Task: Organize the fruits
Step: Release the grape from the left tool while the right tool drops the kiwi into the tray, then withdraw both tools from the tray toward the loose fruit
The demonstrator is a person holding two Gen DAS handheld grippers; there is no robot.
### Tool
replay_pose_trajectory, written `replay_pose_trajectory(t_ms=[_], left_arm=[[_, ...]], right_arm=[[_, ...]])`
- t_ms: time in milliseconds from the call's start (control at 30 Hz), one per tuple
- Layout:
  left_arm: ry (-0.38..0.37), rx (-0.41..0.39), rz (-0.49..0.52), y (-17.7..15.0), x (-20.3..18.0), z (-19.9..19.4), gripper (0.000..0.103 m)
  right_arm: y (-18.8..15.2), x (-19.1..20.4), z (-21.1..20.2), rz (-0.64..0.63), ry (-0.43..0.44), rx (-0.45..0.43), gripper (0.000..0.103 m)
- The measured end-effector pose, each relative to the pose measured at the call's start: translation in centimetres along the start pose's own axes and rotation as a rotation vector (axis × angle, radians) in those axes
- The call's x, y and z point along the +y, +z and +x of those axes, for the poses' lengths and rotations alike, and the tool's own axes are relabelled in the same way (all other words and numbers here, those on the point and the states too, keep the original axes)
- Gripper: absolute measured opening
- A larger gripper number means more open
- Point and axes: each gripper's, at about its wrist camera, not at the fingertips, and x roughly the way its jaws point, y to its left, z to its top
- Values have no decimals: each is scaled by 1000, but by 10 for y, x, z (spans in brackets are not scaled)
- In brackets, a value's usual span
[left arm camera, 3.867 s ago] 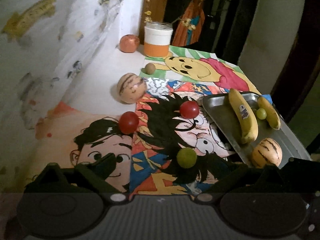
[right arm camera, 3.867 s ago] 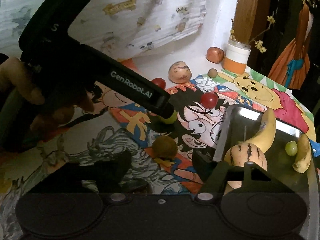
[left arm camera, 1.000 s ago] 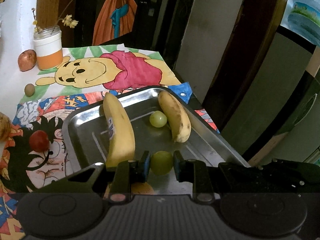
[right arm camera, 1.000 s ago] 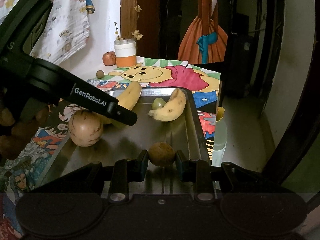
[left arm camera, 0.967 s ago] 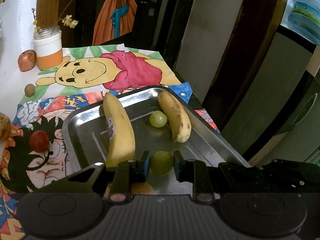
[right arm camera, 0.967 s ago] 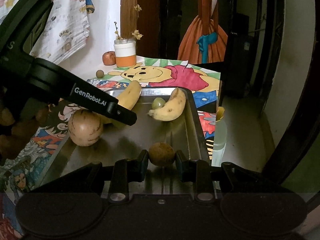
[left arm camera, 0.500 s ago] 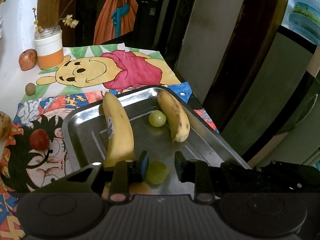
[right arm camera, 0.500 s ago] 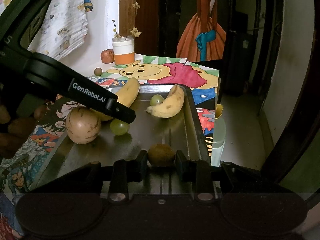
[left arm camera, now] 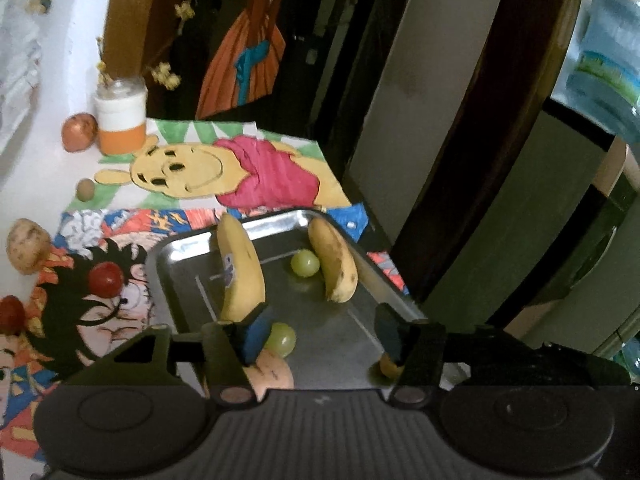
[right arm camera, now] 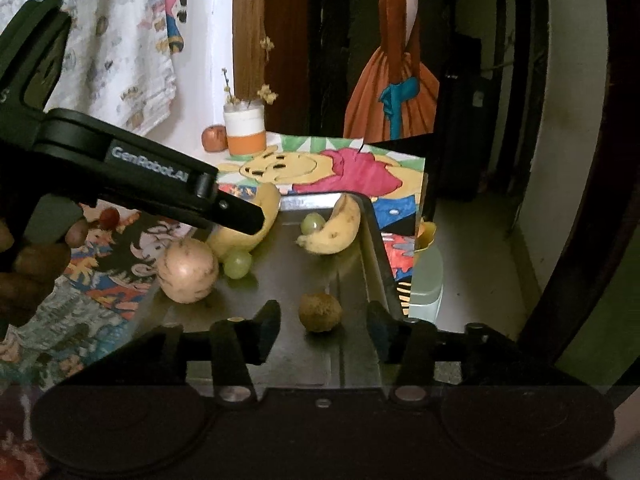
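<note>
While both jaws are opening, left tool [left arm camera: 316, 338] lettered "GenRobot.AI", right tool [right arm camera: 322, 330] released around brown fruit [right arm camera: 320, 312]

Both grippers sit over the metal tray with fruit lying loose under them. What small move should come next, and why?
Probably lift both grippers clear and swing the left gripper toward the red tomato on the cartoon mat. Its jaws are opening with the green grape lying loose on the metal tray; the right gripper is opening too, the brown kiwi resting untouched between its fingers.
</note>
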Motion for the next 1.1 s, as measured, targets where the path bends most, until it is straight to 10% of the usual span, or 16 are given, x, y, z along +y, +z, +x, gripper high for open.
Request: replay_pose_trajectory(t_ms=[400, 1100], left_arm=[[111, -179, -8, -21, -8, -90, 103], [305, -126, -8, -138, 10, -178, 103]], right_arm=[[7, 17, -68, 32, 34, -99, 102], [-25, 61, -133, 41, 93, 29, 102]])
